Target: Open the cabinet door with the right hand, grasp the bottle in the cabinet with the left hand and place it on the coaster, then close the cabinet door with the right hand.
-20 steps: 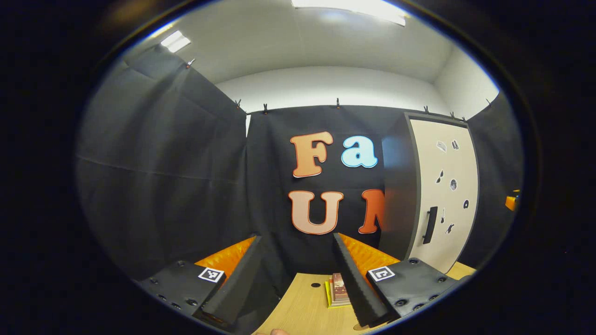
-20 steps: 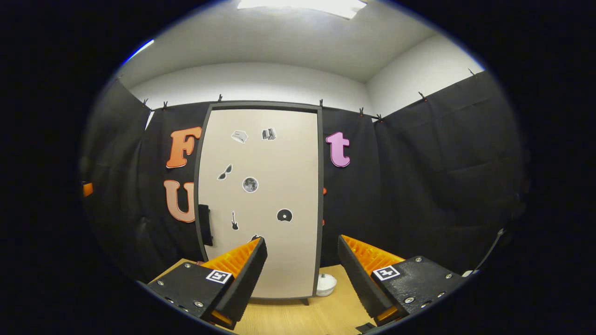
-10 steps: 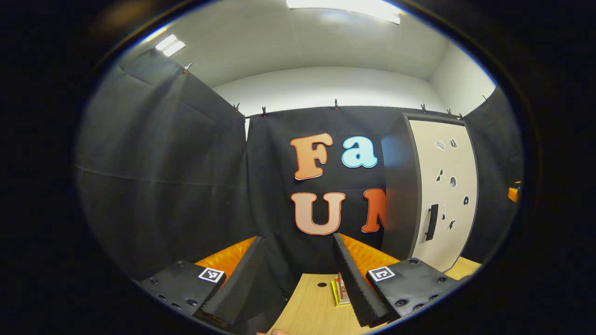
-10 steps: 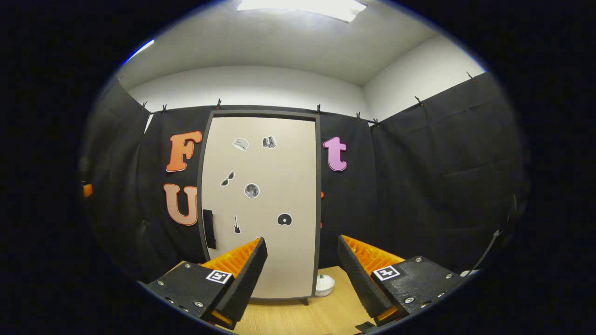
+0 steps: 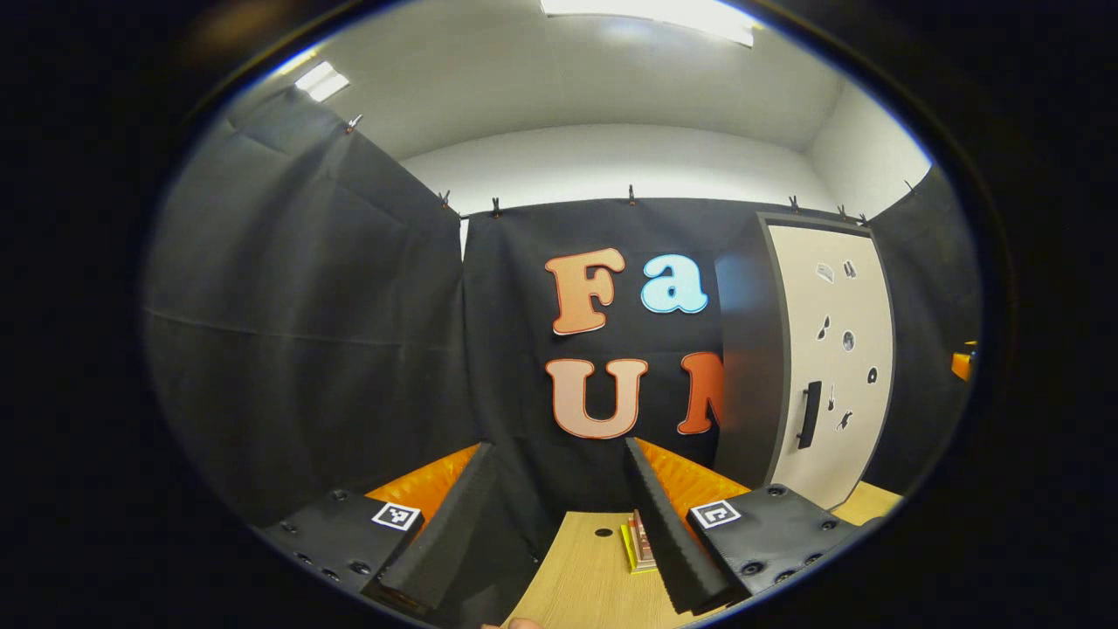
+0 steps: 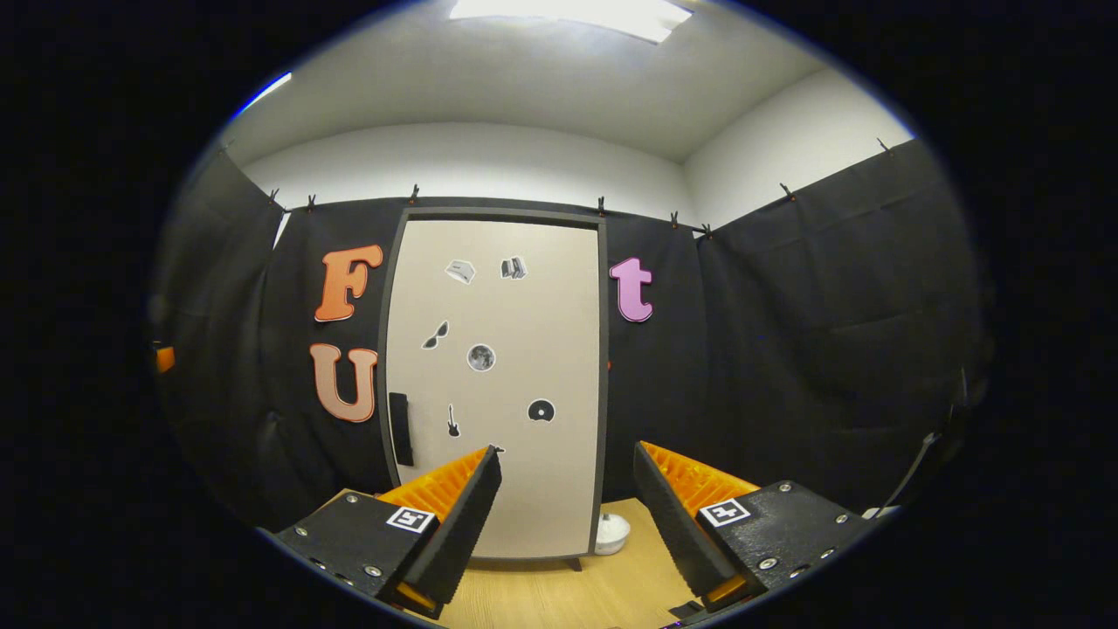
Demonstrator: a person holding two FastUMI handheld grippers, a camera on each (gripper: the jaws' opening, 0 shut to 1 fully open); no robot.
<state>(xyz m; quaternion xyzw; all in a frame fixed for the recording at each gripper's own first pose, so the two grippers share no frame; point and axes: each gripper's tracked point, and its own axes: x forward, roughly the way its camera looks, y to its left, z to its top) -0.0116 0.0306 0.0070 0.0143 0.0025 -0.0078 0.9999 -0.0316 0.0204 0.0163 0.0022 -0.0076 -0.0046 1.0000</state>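
The door [image 6: 498, 384] has been centred slightly more; it is not yet opened. Both the right gripper [image 6: 563, 515] and left gripper [image 5: 555, 515] are held spread, empty.

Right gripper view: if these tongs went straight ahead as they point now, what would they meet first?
Most likely the closed cabinet door, near its lower right part; the right tongs stand open, nothing between. Depth is unclear.

a staged recording booth: black cloth walls [image 5: 306, 349] clipped up around a wooden table [image 6: 559, 594].
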